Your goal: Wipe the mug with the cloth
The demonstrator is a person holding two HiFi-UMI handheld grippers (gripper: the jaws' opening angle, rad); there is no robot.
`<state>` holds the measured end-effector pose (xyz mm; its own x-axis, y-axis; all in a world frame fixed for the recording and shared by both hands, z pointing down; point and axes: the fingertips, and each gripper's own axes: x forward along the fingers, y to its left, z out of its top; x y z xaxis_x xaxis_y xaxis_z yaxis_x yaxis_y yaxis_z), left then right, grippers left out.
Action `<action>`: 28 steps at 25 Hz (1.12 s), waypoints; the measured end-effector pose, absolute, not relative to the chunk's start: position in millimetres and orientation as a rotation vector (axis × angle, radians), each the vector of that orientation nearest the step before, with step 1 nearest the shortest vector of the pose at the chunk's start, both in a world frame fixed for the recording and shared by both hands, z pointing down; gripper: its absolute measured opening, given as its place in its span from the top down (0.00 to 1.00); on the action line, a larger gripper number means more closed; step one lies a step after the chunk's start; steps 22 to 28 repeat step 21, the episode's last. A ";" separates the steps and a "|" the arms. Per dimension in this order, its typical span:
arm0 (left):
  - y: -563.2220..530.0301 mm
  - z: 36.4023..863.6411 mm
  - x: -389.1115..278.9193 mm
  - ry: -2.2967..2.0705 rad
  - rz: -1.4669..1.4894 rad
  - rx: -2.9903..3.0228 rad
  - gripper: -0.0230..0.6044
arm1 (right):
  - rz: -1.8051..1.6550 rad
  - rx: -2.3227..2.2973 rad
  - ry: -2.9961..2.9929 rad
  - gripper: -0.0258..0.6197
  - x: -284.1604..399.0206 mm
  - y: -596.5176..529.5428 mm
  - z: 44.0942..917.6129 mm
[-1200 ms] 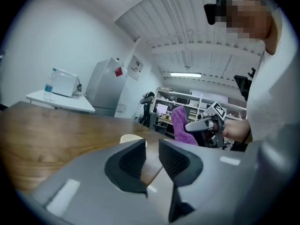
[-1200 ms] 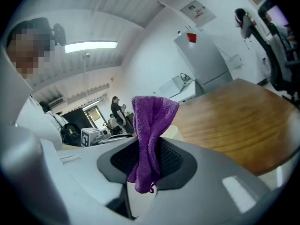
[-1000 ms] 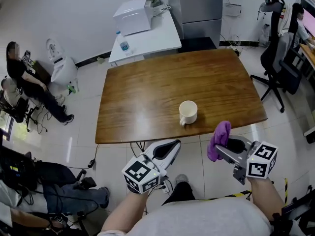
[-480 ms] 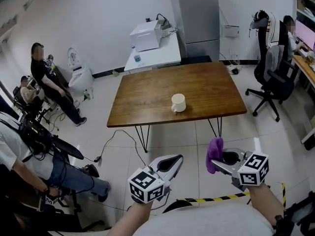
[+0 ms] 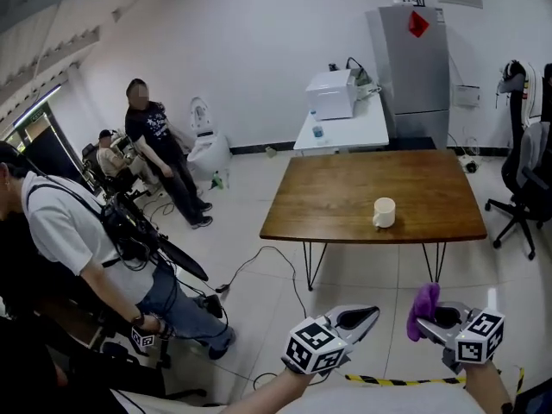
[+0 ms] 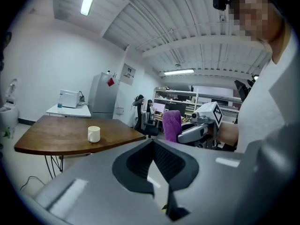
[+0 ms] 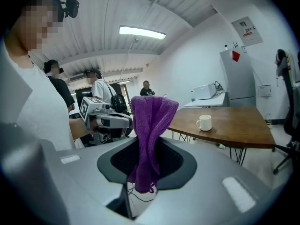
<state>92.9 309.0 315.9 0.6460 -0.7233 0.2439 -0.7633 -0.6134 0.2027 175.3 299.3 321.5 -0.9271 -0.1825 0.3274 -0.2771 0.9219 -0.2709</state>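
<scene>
Head view: left gripper (image 5: 369, 314), right gripper (image 5: 424, 324) side by side, both well short of table (image 5: 336, 205); mug (image 5: 384, 212) upright, far ahead of both.
Left gripper view: jaws together, nothing between; probably kept spare for steadying mug.
Right gripper view: jaws clamped on cloth (image 7: 150, 125), free end standing past tips, likely as wiping pad.

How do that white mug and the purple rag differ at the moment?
The mug is white and stands upright on the table; the cloth is purple and bunched. The mug is untouched, while the cloth is pinched in the jaws of the right gripper, away from the table. Neither touches the other.
</scene>
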 end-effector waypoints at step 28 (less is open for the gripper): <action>335.2 320.2 64.4 -1.240 0.191 2.548 0.96 | 0.456 0.259 -2.781 0.80 139.8 319.3 326.0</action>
